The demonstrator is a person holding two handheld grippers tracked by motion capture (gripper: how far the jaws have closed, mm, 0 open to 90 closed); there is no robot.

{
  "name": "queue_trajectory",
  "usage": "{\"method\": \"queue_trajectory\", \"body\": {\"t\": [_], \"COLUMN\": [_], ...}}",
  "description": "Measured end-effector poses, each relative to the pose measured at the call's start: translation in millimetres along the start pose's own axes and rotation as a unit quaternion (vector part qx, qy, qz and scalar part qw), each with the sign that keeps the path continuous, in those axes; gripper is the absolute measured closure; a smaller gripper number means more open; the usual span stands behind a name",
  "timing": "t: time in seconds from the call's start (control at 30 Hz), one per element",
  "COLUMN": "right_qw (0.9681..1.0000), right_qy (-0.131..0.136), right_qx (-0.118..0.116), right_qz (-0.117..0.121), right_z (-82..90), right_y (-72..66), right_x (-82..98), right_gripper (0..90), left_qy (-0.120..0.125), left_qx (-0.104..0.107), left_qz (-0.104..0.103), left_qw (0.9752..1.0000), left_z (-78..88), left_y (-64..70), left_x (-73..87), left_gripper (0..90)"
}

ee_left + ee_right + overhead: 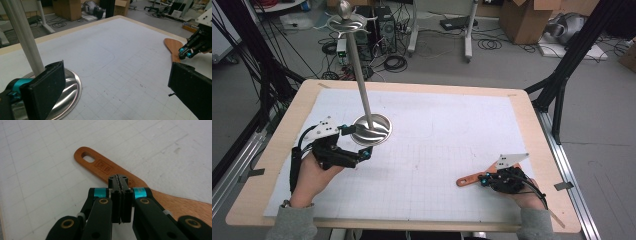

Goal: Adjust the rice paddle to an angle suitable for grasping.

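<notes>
**Wooden spatula lies under closed right jaws**

The wooden spatula [472,178] lies flat on the white gridded sheet [437,150] near the table's [532,115] right front corner, as we see it from the high view, its handle pointing left toward the middle of the sheet. In the right gripper view we look down on the handle, with its oblong hanging hole and a small stamped mark, and on the blade widening away to the lower right. The right gripper [484,180] sits over the spot where handle meets blade; its two jaws are pressed flat together with no gap and nothing between them. We cannot tell whether their tips touch the wood or hover just above it.

Well apart, on the left side of the sheet, stands a metal stand [372,129]: a round shiny base, a tall slim pole and a dish-like top. The left gripper [357,141] rests at the near edge of that base with its jaws spread wide. In the left gripper view we see one jaw over the rim of the base and the other over bare sheet, holding nothing.
</notes>
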State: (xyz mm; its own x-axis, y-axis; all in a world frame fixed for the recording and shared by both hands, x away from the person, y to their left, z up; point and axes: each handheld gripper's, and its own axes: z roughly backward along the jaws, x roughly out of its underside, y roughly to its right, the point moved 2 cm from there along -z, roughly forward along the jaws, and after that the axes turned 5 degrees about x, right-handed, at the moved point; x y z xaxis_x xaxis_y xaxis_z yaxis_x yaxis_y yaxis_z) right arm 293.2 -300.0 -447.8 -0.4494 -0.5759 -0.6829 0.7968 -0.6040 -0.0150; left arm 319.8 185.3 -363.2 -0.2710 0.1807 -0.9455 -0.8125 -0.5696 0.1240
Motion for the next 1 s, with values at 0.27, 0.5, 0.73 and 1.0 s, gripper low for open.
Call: {"method": "queue_trajectory", "body": {"t": [0.27, 0.5, 0.73, 1.0], "right_qw": [0.9998, 0.9998, 0.9998, 0.9994], "right_qy": [-0.014, -0.013, -0.012, -0.014], "right_qx": [0.008, 0.008, 0.017, 0.030], "right_qz": [0.010, 0.011, 0.007, -0.003], "right_z": [-9.4, -17.4, -29.3, -39.4], "right_y": [-1.4, 1.5, 4.5, 8.8], "right_x": [-7.8, -16.2, -28.7, -39.4], "right_gripper": [89.7, 89.7, 89.7, 89.7], "left_qy": [0.000, -0.005, 0.001, -0.001], "left_qx": [-0.002, -0.011, -0.028, -0.044], "left_qz": [0.002, 0.002, 0.007, 0.011], "left_qw": [1.0000, 0.9999, 0.9996, 0.9990], "left_z": [1.9, 9.1, 25.9, 39.4], "left_y": [0.5, 1.2, 0.1, -0.5], "left_x": [0.8, 5.3, 9.0, 15.3], "left_gripper": [1.9, 1.9, 1.9, 1.9]}}
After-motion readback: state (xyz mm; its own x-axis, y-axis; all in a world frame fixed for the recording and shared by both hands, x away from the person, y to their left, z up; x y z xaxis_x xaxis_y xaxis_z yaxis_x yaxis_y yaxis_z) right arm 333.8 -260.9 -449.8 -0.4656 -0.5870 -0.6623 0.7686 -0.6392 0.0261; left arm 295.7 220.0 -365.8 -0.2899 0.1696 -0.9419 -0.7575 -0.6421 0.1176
